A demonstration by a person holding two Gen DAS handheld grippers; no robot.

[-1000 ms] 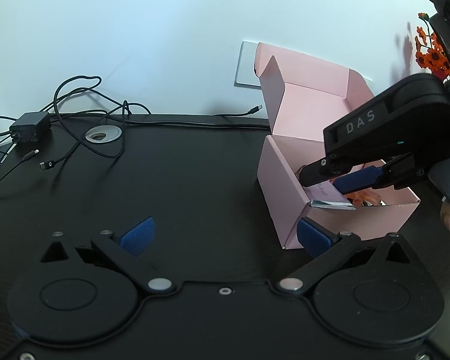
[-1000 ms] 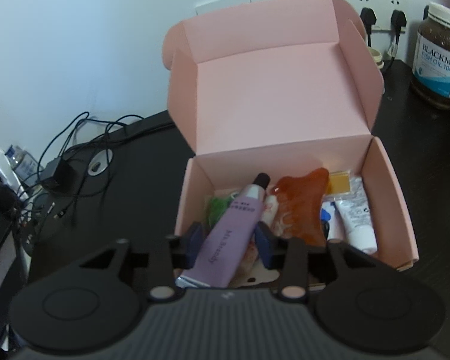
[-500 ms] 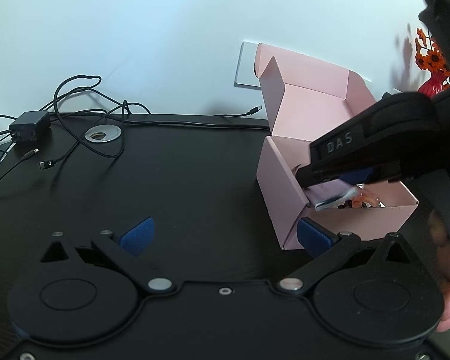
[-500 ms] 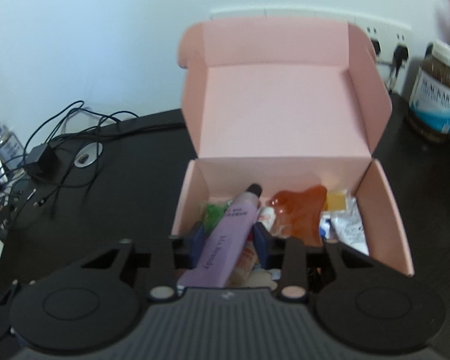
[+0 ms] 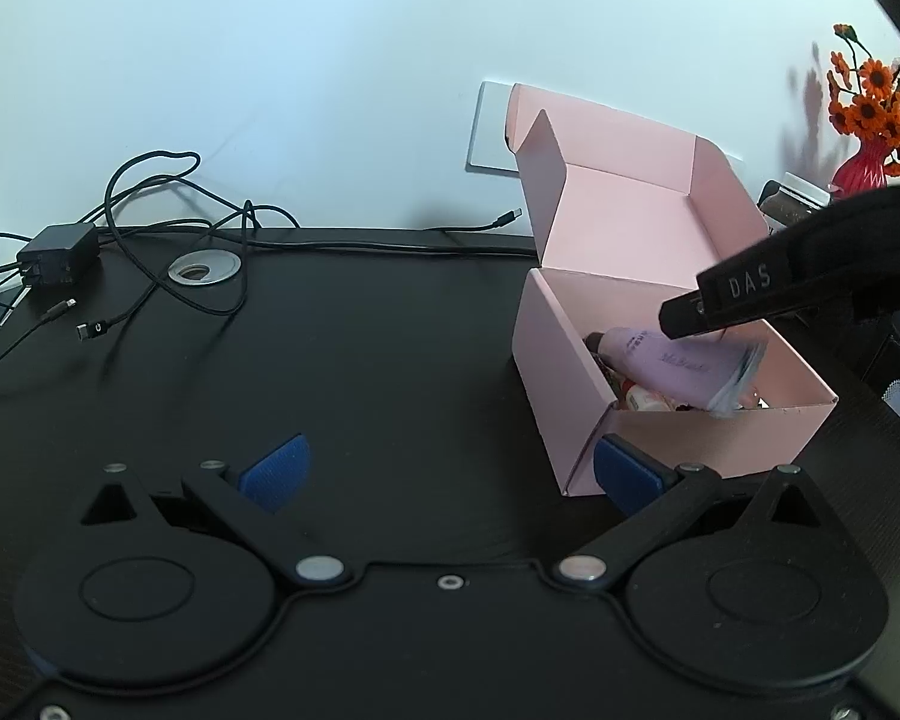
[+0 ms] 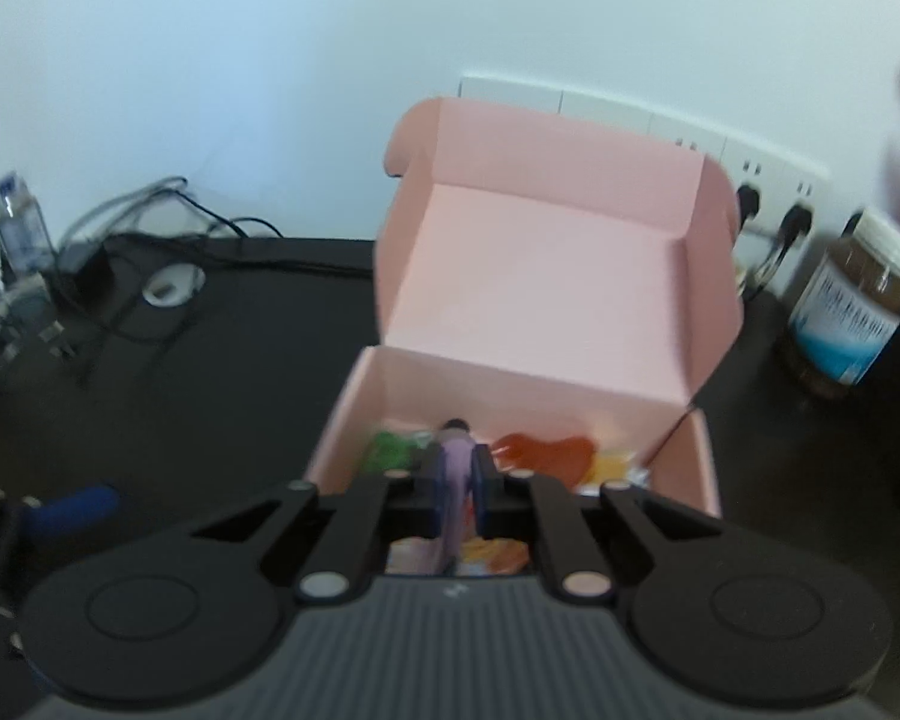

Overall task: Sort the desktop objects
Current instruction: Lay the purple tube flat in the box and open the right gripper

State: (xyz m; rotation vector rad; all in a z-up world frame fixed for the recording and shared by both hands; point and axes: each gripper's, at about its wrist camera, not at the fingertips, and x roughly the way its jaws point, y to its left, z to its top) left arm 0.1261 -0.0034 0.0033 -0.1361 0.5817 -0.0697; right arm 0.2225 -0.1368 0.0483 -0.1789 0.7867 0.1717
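We see the pink box [image 6: 570, 276] with its lid up; inside lie a green thing [image 6: 390, 450] and an orange piece [image 6: 540, 450]. Our right gripper [image 6: 457, 480] pinches the purple tube [image 5: 672, 360] over it; our left gripper [image 5: 450, 474] is spread, empty.

Past me, a charger [image 5: 60, 253] and tangled cables [image 5: 168, 222] lay on the bench [image 5: 360, 360]; orange flowers [image 5: 876, 96] stood in a red vase [image 5: 867, 165], near a brown jar [image 6: 852, 306].

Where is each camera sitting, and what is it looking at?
Left wrist: rides on the left tongs, facing across the black desk; their open blue pads show, with the right tongs' black body beyond.
Right wrist: rides on the right tongs, looking into the pink box; they pinch a purple tube.
Both show the pink box and purple tube.
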